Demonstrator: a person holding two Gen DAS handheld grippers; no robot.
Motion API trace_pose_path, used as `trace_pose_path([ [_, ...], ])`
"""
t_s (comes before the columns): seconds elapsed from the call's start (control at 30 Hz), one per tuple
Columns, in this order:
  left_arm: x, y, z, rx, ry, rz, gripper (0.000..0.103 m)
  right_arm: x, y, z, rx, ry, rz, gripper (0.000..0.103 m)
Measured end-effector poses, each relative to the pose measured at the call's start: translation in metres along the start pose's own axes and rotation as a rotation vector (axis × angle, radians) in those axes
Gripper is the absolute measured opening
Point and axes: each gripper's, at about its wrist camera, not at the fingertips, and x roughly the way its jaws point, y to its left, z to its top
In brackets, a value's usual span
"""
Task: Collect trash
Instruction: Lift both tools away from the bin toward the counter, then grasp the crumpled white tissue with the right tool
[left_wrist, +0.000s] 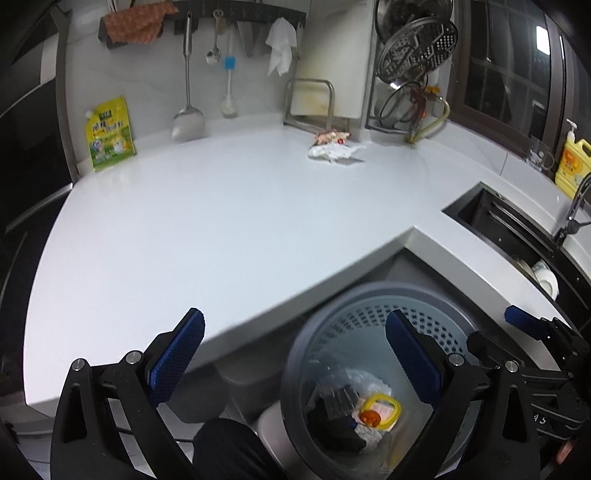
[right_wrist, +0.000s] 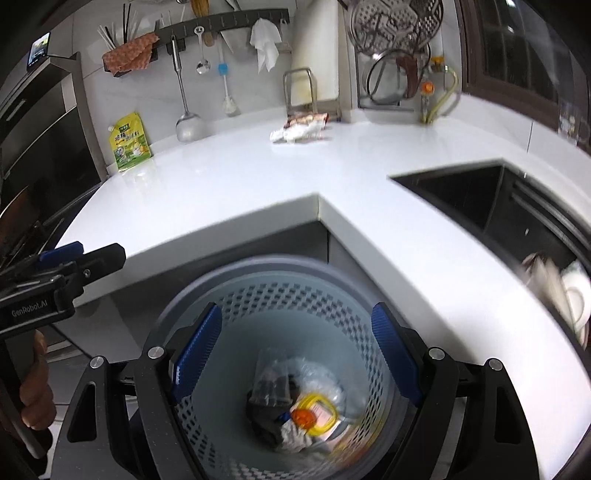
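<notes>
A grey perforated waste basket stands on the floor in the counter's inner corner. It holds trash: clear plastic, a dark wrapper, a yellow and orange piece. My left gripper is open and empty, over the counter edge and the basket's left rim. My right gripper is open and empty, directly above the basket. A crumpled white wrapper and a red-orange snack packet lie at the counter's back.
A white L-shaped counter surrounds the basket. A yellow-green pouch leans on the back wall at left. A dark sink with dishes is at right. A yellow soap bottle stands by it.
</notes>
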Motion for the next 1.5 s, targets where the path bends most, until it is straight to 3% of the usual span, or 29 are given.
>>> trace_pose_path([
  [0.43,0.012,0.008,0.084,-0.021,-0.116,0.103,0.096,0.003,-0.002,0.083,-0.029,-0.127,-0.034,0.083],
  [0.83,0.061,0.006,0.137,-0.004,-0.116,0.136,0.096,0.051,-0.014,0.16,-0.085,-0.168,-0.058,0.083],
  [1.07,0.106,0.011,0.166,-0.021,-0.114,0.145,0.096,0.102,-0.014,0.208,-0.141,-0.155,-0.067,0.083],
  [1.5,0.178,0.042,0.195,-0.083,-0.052,0.179,0.096,0.217,0.005,0.272,-0.194,-0.003,0.0,0.083],
])
